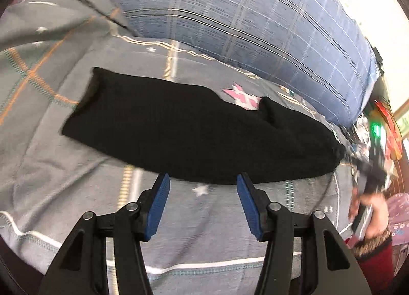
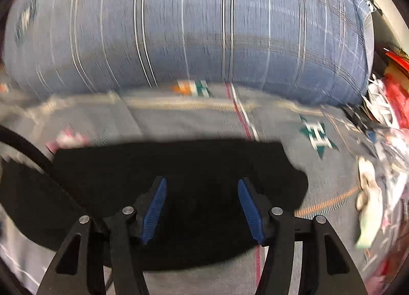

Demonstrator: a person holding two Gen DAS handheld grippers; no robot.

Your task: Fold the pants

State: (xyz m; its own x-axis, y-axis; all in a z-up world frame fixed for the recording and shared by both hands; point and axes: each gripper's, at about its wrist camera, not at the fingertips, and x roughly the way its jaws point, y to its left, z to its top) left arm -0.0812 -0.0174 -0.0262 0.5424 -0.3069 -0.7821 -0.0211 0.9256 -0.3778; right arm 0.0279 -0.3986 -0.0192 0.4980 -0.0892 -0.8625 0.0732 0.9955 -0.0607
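Observation:
Black pants (image 1: 194, 131) lie folded into a long strip across the grey patterned bedsheet (image 1: 64, 167). In the left wrist view my left gripper (image 1: 203, 183) stands open just in front of the strip's near edge, nothing between its blue pads (image 1: 159, 208). At the right edge of that view a hand holds the other gripper (image 1: 370, 167), its jaws not visible there. In the blurred right wrist view the black pants (image 2: 179, 167) fill the lower middle, and my right gripper (image 2: 202, 186) hovers open above them with blue pads (image 2: 249, 210) apart and no cloth pinched.
A big blue plaid quilt roll (image 1: 255, 26) lies along the far side of the bed (image 2: 204, 26). A grey patterned pillow (image 1: 51, 26) sits at the far left. Cluttered red and white items (image 2: 383, 116) crowd the right edge beside the bed.

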